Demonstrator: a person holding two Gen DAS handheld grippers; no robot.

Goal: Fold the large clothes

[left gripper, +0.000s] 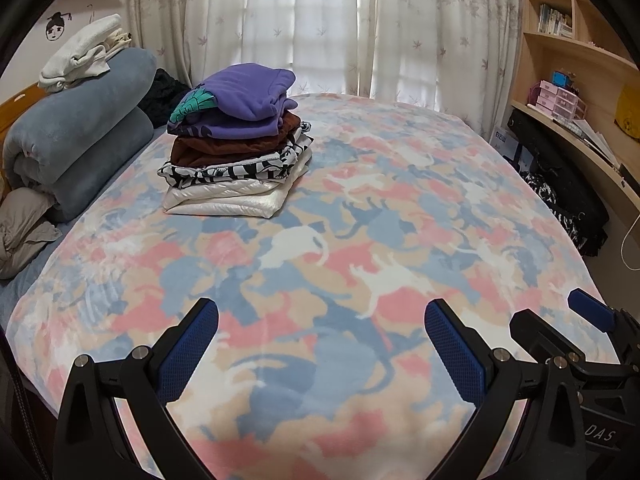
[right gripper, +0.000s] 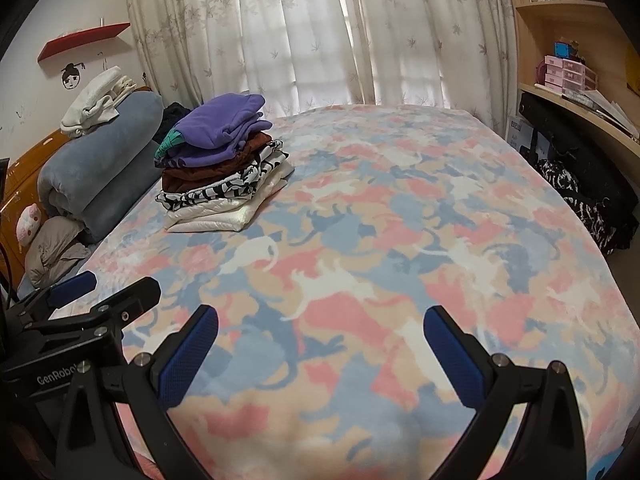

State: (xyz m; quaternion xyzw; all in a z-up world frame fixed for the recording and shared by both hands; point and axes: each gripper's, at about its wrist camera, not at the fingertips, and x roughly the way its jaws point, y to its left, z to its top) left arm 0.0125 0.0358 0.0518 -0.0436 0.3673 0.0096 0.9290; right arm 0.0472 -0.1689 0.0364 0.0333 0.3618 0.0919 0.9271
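Note:
A stack of folded clothes (left gripper: 236,144) (right gripper: 224,168) sits on the far left part of the bed: purple on top, then brown, black-and-white print, and white at the bottom. My left gripper (left gripper: 322,320) hovers open over the near edge of the bed, nothing between its blue pads. Over the same near edge my right gripper (right gripper: 322,322) is open and empty too. Each gripper shows in the other's view: the right gripper (left gripper: 560,316) at the lower right, the left gripper (right gripper: 108,286) at the lower left. Both are well short of the stack.
The bed's cat-print blanket (left gripper: 360,240) (right gripper: 400,240) lies flat. A rolled blue duvet (left gripper: 80,132) with pale clothes on top sits by the headboard at left. Dark bags (left gripper: 560,192) and a desk with shelves (right gripper: 580,92) stand at right. Curtains (left gripper: 320,20) hang behind.

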